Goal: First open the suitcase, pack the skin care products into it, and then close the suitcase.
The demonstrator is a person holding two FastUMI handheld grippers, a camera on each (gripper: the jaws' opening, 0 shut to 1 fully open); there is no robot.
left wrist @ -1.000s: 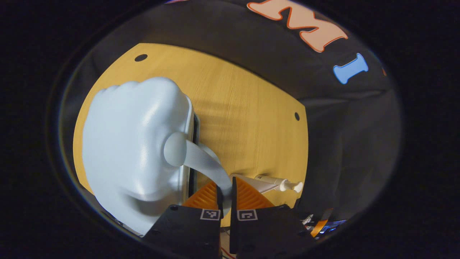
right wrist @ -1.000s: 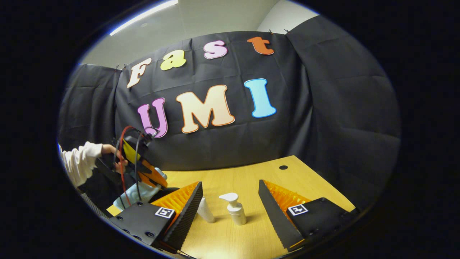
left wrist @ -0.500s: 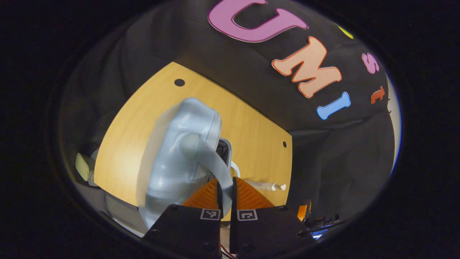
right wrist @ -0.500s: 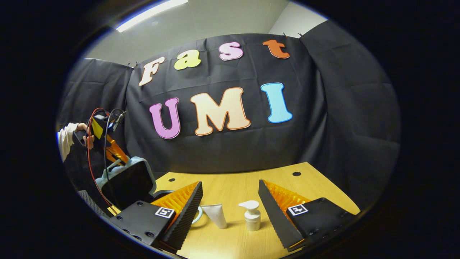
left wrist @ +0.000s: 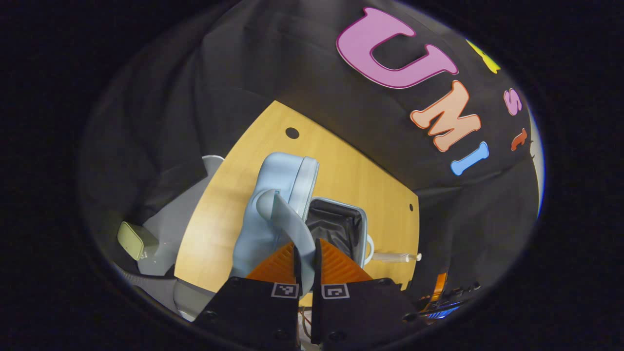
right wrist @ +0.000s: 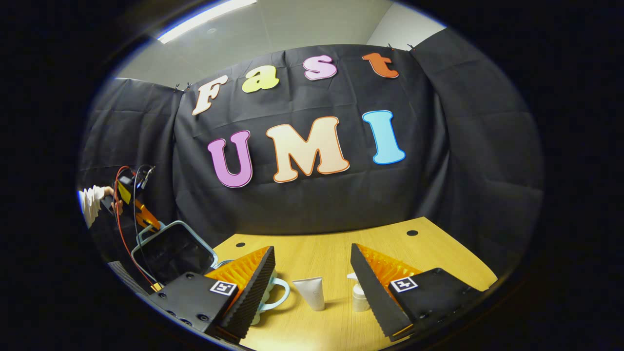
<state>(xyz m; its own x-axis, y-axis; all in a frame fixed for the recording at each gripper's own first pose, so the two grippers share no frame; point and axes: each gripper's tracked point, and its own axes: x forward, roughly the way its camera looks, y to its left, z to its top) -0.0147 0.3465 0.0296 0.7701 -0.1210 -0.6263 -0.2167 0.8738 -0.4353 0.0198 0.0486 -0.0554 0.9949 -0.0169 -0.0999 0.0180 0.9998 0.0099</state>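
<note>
Pale-blue suitcase (left wrist: 273, 204) at frame centre, lid raised by its handle (left wrist: 287, 224), pinched in left gripper (left wrist: 306, 253). Opening step near done. Next: let go; right gripper (right wrist: 312, 278), fingers wide, empty, to close on tube (right wrist: 312, 292) at lower centre.

Wood table (right wrist: 317, 253) w/ holes; grey chair (left wrist: 168, 234); ceiling light (right wrist: 204, 22).

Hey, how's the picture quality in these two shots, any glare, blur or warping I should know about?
Left gripper view: fisheye bends the table edge; soft sheen on the suitcase lid, dim lining inside, all fairly sharp. Right gripper view: a bright ceiling light flares at the top, the wall bulges, and the tube and pump bottle cast faint shadows.
</note>
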